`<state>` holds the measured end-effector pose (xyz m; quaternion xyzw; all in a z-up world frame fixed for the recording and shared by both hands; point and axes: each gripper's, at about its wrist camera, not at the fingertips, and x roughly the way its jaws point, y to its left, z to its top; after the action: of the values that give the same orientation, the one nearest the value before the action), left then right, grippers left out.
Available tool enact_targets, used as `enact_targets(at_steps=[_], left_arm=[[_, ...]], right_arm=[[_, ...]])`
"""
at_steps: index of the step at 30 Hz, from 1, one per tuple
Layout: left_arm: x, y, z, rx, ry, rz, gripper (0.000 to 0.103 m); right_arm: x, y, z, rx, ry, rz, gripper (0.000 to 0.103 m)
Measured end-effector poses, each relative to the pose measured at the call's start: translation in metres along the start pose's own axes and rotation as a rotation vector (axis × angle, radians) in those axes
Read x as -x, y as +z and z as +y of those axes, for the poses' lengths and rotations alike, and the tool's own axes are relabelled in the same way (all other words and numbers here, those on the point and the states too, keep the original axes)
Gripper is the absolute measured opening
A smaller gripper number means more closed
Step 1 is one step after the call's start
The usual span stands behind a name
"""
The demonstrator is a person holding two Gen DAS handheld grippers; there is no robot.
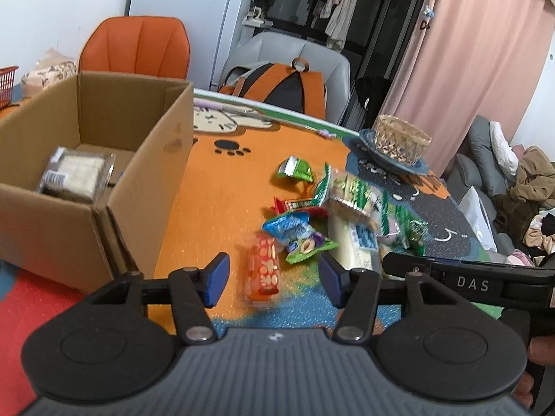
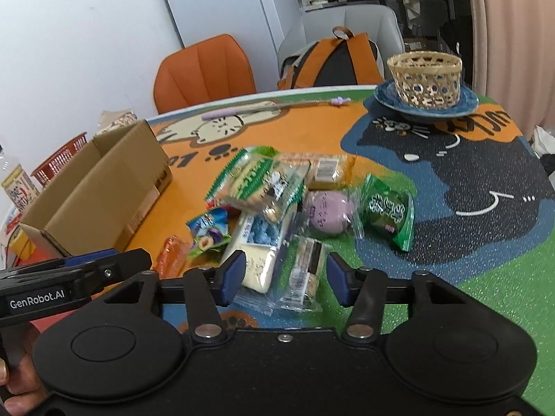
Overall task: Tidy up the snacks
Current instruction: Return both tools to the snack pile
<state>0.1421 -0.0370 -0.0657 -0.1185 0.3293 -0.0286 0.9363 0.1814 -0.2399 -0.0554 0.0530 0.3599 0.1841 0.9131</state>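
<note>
While lying loose on the cartoon table mat (image 1: 208, 208), sits an orange snack packet (image 1: 264, 270) between the spread pads of the left gripper (image 1: 274, 279), touched by neither. Lies likewise a clear-wrapped roll (image 2: 305, 274) inside the parted right gripper (image 2: 286, 275), unpinched. Beyond: piled snacks (image 2: 263, 187), cardboard box (image 1: 93, 180), wicker basket (image 2: 425, 78).

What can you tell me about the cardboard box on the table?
The cardboard box is plain brown corrugated card, open at the top with its flaps folded out of the way. It stands upright on the left part of the cartoon-cat table mat, apart from the snack pile. Inside, one clear-wrapped pack of pale biscuits lies on the bottom. Faint dark printing marks its outer side. Neither claw touches it.
</note>
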Motion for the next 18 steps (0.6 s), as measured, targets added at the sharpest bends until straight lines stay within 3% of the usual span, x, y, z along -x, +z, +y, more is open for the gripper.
enact_targets(at_steps=[7, 18], left_arm=[[-0.013, -0.004, 0.004, 0.005, 0.014, 0.030, 0.056], [-0.032, -0.003, 0.000, -0.002, 0.018, 0.052, 0.051]], right_arm=[[-0.013, -0.003, -0.004, -0.030, 0.000, 0.028, 0.035], [-0.017, -0.004, -0.010, -0.011, -0.036, 0.028, 0.030]])
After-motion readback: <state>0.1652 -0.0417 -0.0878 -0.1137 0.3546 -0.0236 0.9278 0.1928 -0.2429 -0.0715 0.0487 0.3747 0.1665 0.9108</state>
